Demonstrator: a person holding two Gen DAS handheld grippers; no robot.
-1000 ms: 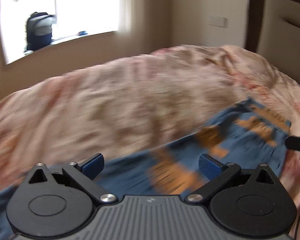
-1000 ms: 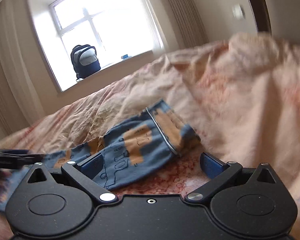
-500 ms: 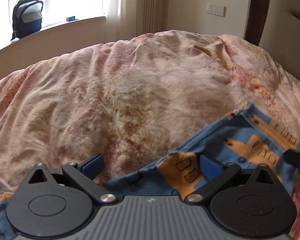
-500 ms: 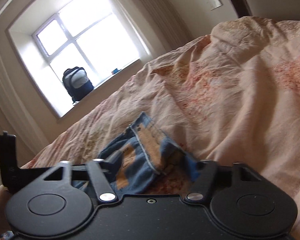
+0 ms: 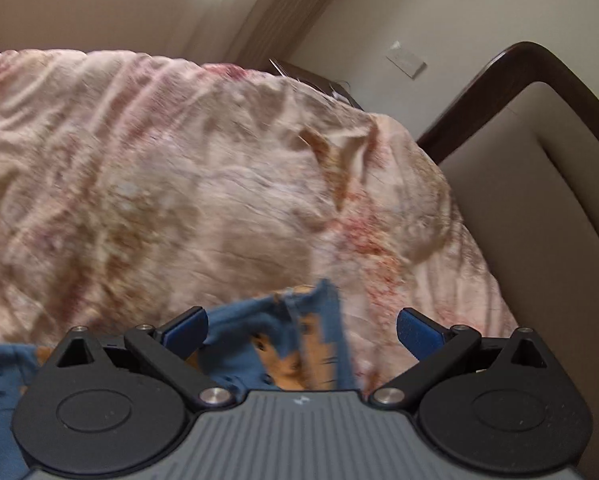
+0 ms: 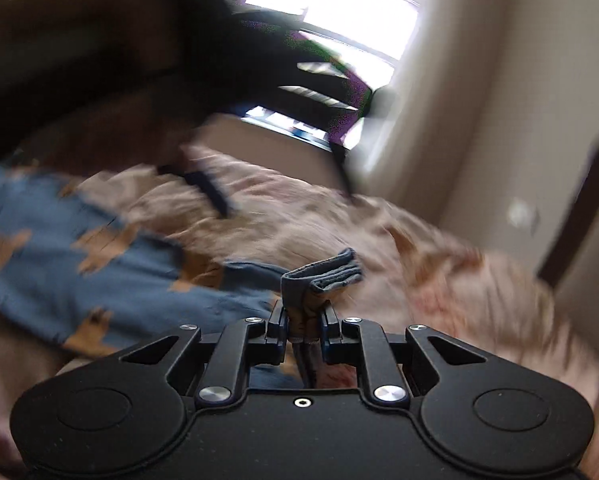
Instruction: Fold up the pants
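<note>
The pants (image 5: pixel 287 344) are small, blue with orange animal prints, and lie on a pink floral duvet (image 5: pixel 179 184). In the left wrist view my left gripper (image 5: pixel 301 326) is open, its blue pads on either side of a bunched end of the pants without touching it. In the right wrist view my right gripper (image 6: pixel 304 322) is shut on a bunched edge of the pants (image 6: pixel 79 264), which stretch away to the left over the duvet. The left gripper shows there as a dark blur (image 6: pixel 267 60) above the pants.
A padded headboard (image 5: pixel 539 184) with a dark wooden frame stands at the right. A window (image 6: pixel 339 20) and a wall switch (image 5: pixel 405 60) are behind the bed. The duvet is rumpled with a raised fold (image 5: pixel 339 152) near the headboard.
My right gripper has closed on the edge of the pants and swung round fast. My left gripper has turned right towards the headboard; it stays open over the pants.
</note>
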